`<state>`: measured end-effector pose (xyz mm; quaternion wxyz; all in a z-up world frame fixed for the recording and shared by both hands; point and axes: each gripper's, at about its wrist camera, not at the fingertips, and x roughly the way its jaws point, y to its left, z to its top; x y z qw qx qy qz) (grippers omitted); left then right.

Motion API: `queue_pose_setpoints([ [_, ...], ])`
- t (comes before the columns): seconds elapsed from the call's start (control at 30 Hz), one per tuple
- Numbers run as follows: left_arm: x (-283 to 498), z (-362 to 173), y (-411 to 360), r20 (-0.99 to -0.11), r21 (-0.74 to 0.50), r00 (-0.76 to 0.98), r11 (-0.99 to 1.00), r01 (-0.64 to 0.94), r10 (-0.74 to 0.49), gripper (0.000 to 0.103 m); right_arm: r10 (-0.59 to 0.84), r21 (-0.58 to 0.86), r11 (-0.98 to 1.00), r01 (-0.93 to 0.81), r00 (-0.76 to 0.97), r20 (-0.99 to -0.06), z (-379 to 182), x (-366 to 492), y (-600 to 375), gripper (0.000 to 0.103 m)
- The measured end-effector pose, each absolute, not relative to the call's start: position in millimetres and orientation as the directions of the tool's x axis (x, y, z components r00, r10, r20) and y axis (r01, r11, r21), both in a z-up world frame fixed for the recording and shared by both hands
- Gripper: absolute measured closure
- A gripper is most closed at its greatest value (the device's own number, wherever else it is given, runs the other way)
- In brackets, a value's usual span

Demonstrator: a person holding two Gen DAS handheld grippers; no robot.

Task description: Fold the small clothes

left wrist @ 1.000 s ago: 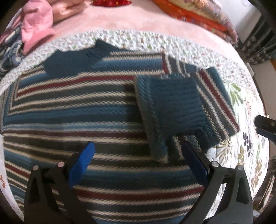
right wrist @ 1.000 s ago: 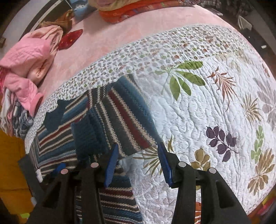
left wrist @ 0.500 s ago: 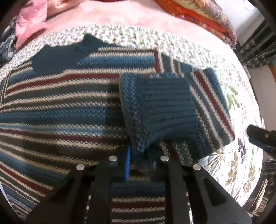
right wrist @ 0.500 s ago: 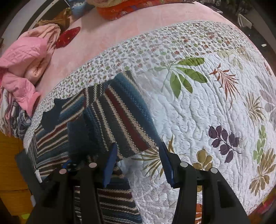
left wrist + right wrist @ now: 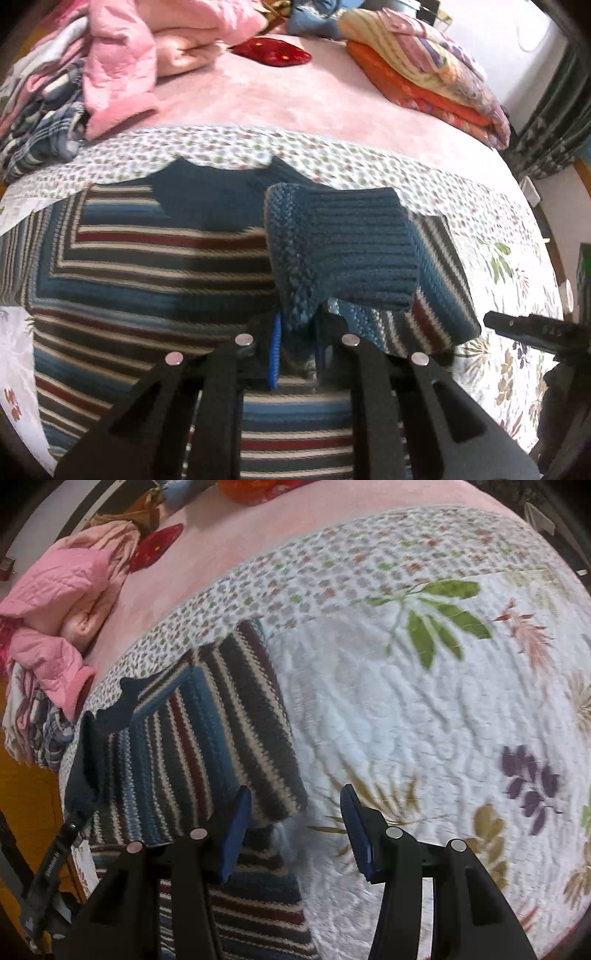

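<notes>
Now L gripper (image 5: 295, 341) on sweater cuff (image 5: 340, 254)

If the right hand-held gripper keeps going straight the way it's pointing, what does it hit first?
Probably the quilt: the open right hand-held gripper points at bare fabric just right of the sweater sleeve. Depth is unclear.

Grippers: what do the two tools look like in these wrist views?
Both match: the left gripper and right gripper have black angular linkage arms with cut-out slots, round silver pins at the joints, and flat blue pads on the fingers. No hands or sleeves are visible.
</notes>
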<state>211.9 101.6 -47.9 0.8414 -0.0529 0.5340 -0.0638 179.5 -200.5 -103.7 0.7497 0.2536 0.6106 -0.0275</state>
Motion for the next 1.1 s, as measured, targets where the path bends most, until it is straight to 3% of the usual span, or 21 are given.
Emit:
queue_pose_setpoints([
  [0.23, 215.0, -47.4, 140.0, -0.886, -0.156, 0.44, 0.988, 0.02, -0.149, 0.091, 0.343, 0.399, 0.864, 0.308, 0.221, -0.913, -124.8, 184.8, -164.9, 0.055],
  [0.47, 225.2, -68.3, 182.3, -0.892, -0.158, 0.435, 0.986, -0.044, -0.124, 0.09, 0.288, 0.335, 0.908, 0.251, 0.204, -0.936, -127.2, 191.4, -136.0, 0.055],
  [0.67, 226.7, -99.0, 229.4, -0.918, -0.177, 0.383, 0.971, -0.163, -0.104, 0.082, 0.216, 0.257, 0.943, 0.21, 0.197, -0.956, -132.9, 194.0, -120.2, 0.053],
  [0.83, 217.4, -85.9, 265.0, -0.909, -0.131, 0.415, 0.97, -0.206, -0.035, 0.082, 0.191, 0.232, 0.951, 0.205, 0.202, -0.961, -126.3, 199.8, -113.6, 0.053],
  [0.93, 211.5, -67.7, 274.2, -0.891, -0.124, 0.453, 0.968, -0.218, -0.012, 0.072, 0.17, 0.227, 0.953, 0.202, 0.265, -0.949, -105.0, 201.6, -115.1, 0.053],
  [1.1, 213.6, -55.7, 253.3, -0.88, -0.133, 0.471, 0.981, -0.139, -0.053, 0.062, 0.281, 0.345, 0.924, 0.165, 0.317, -0.906, -84.7, 202.0, -108.5, 0.053],
])
